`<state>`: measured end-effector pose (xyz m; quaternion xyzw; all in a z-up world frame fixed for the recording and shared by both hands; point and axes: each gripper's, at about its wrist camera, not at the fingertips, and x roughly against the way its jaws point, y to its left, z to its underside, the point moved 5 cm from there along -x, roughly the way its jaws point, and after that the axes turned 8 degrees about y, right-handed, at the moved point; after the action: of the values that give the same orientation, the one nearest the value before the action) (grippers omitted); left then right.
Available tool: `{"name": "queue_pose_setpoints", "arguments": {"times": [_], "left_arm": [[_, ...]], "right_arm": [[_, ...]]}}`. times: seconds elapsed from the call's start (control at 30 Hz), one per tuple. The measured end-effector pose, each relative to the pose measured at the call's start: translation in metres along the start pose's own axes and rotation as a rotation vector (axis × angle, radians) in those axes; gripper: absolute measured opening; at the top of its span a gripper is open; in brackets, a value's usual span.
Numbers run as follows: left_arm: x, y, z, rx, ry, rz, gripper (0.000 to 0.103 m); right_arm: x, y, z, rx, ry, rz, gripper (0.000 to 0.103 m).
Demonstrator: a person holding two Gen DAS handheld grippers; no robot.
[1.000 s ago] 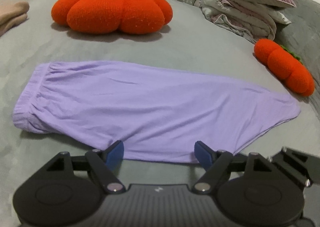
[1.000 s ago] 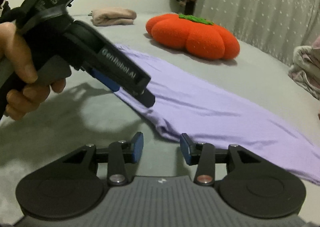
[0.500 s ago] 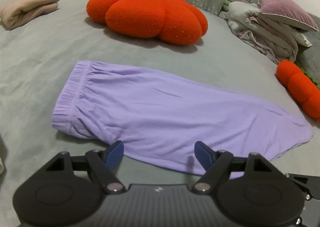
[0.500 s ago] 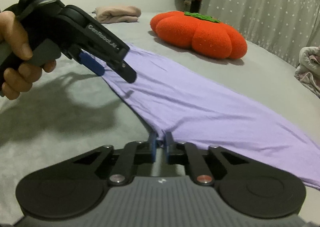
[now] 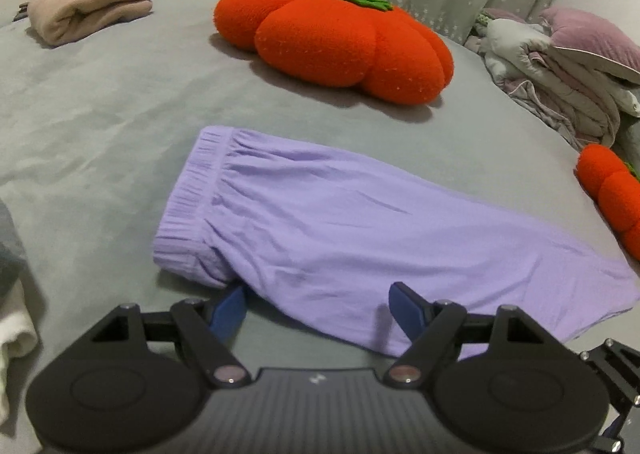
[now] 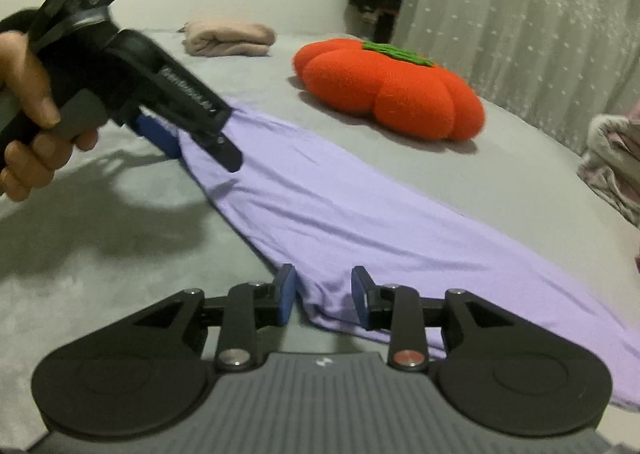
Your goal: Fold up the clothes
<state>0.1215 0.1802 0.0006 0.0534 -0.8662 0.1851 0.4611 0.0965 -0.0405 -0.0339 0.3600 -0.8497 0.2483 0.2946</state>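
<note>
Nearest the left tongs (image 5: 316,306), whose blue pads stand spread wide with nothing between them, lies the near edge of the purple pants (image 5: 360,230); the left pad sits just beside the corner under the waistband, the right pad over the cloth's lower hem. In the right wrist view the right tongs (image 6: 323,296) are also parted, more narrowly, with a bunched fold of the pants' edge lying between the pads; whether the pads touch it I cannot tell. The pants lie flat along the bed (image 5: 104,102), apparently folded leg over leg, waistband to the left of the left tongs and the leg end trailing off to their right.

The fabric looks thin, light and limp, so it should drape and slide rather than hold a crease. A hold on the gathered elastic waistband (image 5: 188,214) would likely be firmest, since it is thicker there; a pinch on the single smooth layer may take only the top ply.

Beyond the pants, ahead of both tongs, sits a large orange pumpkin cushion (image 5: 336,34). Farther left is a folded beige garment (image 5: 92,6); to the far right, a smaller orange cushion (image 5: 616,190) and a pile of bedding (image 5: 560,66).
</note>
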Motion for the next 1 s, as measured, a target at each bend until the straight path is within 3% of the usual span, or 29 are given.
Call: {"name": "queue_pose_setpoints", "arguments": {"times": [0.1,0.23,0.57,0.67,0.73,0.8,0.93,1.0], "left_arm": [[-0.001,0.001,-0.001,0.001,0.003,0.001,0.079],[-0.003,0.003,-0.002,0.003,0.007,0.006,0.079],[-0.004,0.003,-0.002,0.004,0.007,0.005,0.079],[-0.004,0.000,-0.001,-0.006,0.006,-0.006,0.079],[-0.003,0.000,-0.001,-0.008,0.005,-0.013,0.079],[0.001,-0.004,-0.002,-0.010,-0.013,-0.010,0.079],[0.014,-0.021,-0.003,-0.099,-0.096,-0.026,0.080],[0.011,-0.028,0.000,-0.138,-0.092,-0.022,0.081]], "right_arm": [[-0.007,0.004,0.004,0.005,0.030,-0.024,0.014],[-0.003,0.001,0.009,-0.037,0.037,-0.050,0.008],[0.008,0.003,0.017,-0.043,0.053,-0.068,0.009],[0.010,-0.001,0.019,-0.064,0.056,-0.088,0.014],[0.012,-0.005,0.018,-0.095,0.060,-0.093,0.027],[0.016,-0.012,0.014,-0.145,0.045,-0.101,0.033],[0.018,-0.023,0.002,-0.203,-0.003,-0.072,0.033],[0.011,-0.026,-0.003,-0.224,-0.007,-0.049,0.033]]}}
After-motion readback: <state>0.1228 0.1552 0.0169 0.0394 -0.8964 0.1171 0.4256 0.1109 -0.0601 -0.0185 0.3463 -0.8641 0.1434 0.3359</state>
